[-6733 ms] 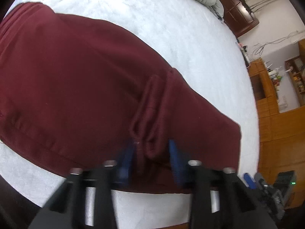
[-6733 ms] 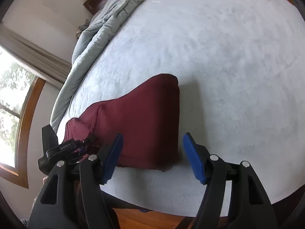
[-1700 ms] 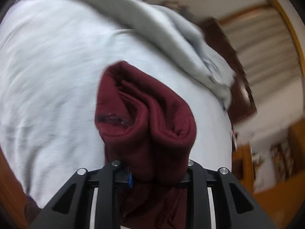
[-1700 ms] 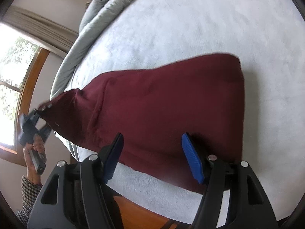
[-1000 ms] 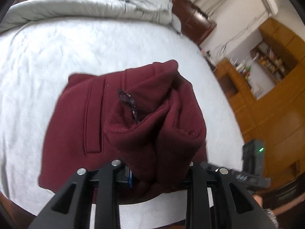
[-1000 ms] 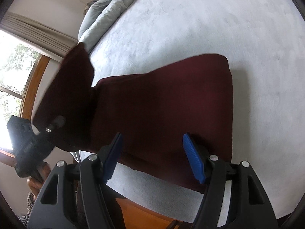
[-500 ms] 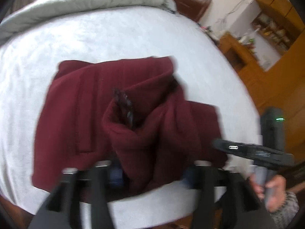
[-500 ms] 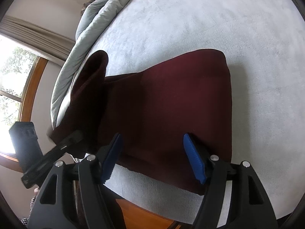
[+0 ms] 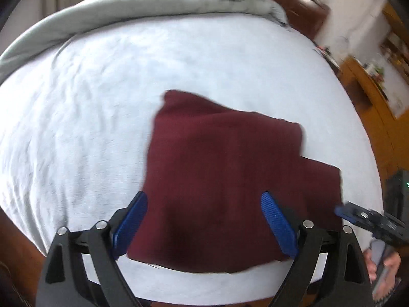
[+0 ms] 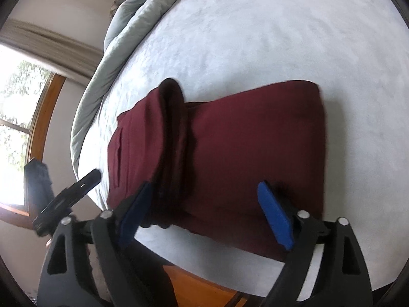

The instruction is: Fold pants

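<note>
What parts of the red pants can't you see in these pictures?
- Underside of the pants: both views, hidden against the white bed.
- Near edge: right wrist view, covered by the right claw.
- Inner layers of the raised fold: right wrist view, dark and blurred.
- Stitching: left wrist view, blurred behind the open left claw.

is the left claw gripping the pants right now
No, in the left wrist view the left claw is open, its blue pads spread wide on either side of the maroon pants, which lie released on the bed.
</note>
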`<control>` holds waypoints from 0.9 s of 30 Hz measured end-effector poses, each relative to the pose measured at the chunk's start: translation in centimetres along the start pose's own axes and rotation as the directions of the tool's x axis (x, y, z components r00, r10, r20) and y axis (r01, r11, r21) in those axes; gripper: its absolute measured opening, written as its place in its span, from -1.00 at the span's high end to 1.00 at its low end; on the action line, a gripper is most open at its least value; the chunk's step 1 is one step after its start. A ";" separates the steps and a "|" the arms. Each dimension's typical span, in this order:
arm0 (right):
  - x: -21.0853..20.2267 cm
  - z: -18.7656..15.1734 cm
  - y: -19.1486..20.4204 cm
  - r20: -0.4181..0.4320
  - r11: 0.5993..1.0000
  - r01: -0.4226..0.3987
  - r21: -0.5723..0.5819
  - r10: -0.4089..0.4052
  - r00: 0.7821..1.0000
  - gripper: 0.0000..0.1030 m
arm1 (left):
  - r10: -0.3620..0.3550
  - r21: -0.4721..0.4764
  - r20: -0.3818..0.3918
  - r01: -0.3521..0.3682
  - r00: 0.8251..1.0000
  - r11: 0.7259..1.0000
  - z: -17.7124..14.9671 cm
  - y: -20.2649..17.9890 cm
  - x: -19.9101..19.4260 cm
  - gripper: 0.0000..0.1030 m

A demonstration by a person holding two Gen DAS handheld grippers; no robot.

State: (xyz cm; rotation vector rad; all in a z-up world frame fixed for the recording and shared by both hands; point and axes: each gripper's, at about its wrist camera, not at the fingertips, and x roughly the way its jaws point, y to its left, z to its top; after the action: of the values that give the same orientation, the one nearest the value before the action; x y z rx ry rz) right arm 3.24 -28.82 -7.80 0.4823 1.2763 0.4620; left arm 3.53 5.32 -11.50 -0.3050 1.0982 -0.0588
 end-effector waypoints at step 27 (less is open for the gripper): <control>8.9 1.0 7.2 -0.127 0.983 0.007 -0.181 -0.031 0.991 0.04 | 0.013 -0.025 -0.029 -0.013 0.999 1.000 1.2 5.0 2.0 -0.77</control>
State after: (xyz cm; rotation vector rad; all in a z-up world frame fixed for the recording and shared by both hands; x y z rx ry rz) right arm 5.83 -17.93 -10.34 0.2909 1.3480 0.5946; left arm 4.96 10.01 -14.09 -0.3206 1.1302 -0.0379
